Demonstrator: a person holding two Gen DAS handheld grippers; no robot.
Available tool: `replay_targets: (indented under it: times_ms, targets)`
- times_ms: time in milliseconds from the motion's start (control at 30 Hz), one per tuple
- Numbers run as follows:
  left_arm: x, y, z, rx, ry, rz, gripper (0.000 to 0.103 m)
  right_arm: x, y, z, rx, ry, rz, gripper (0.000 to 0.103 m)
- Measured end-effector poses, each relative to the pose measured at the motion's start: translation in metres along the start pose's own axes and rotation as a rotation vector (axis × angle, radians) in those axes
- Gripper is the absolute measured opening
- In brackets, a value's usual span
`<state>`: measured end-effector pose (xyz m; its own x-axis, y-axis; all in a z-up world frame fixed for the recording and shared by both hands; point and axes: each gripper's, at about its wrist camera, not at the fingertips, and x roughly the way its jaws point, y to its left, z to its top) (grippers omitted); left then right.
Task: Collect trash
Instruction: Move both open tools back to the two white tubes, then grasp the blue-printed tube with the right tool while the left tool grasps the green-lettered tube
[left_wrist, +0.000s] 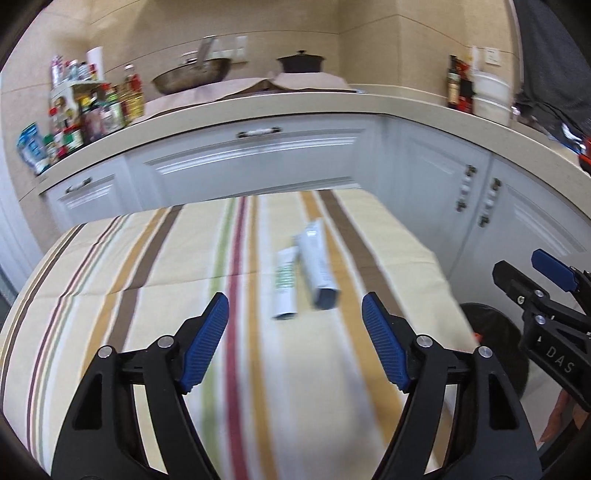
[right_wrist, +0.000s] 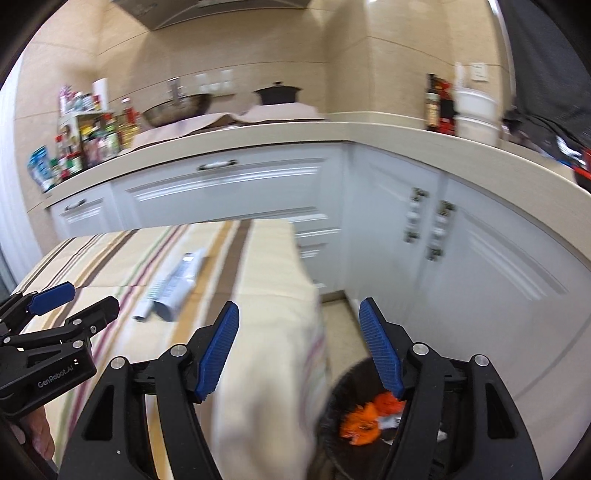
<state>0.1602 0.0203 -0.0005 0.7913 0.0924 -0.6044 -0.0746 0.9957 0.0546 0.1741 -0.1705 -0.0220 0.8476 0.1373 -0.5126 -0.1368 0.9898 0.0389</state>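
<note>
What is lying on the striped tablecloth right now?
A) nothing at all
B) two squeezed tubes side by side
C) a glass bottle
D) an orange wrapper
B: two flattened white tubes lie next to each other on the cream striped tablecloth, ahead of the open left gripper; the orange scrap sits in the black bin beside the table.

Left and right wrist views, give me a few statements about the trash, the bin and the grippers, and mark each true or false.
1. Two tubes lie on the striped tablecloth. True.
2. The left gripper is shut on a tube. False: it is open and holds nothing.
3. The bin already holds orange trash. True.
4. The right gripper carries a tube. False: it is open and empty.
5. The bin stands on the table. False: it sits on the floor beside it.
</note>
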Motion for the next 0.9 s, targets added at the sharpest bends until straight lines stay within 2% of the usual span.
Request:
replay_targets:
  times_ms: [267, 533, 800, 900]
  targets:
    - [0.012, 0.064, -0.006, -0.096, 0.034, 0.097, 0.075, 0.029, 0.054, 0.013, -0.067, 0.045, 0.097, 0.066]
    - [0.025, 0.098, -0.01, -0.14, 0.064, 0.132, 0.075, 0.065, 0.093, 0.02, -0.116, 0.126, 0.134, 0.066]
    - [0.035, 0.111, -0.012, -0.173, 0.087, 0.122, 0.075, 0.106, 0.109, 0.019, -0.131, 0.259, 0.14, 0.057]
    - [0.037, 0.109, -0.012, -0.175, 0.091, 0.105, 0.075, 0.116, 0.111, 0.016, -0.134, 0.309, 0.151, 0.047]
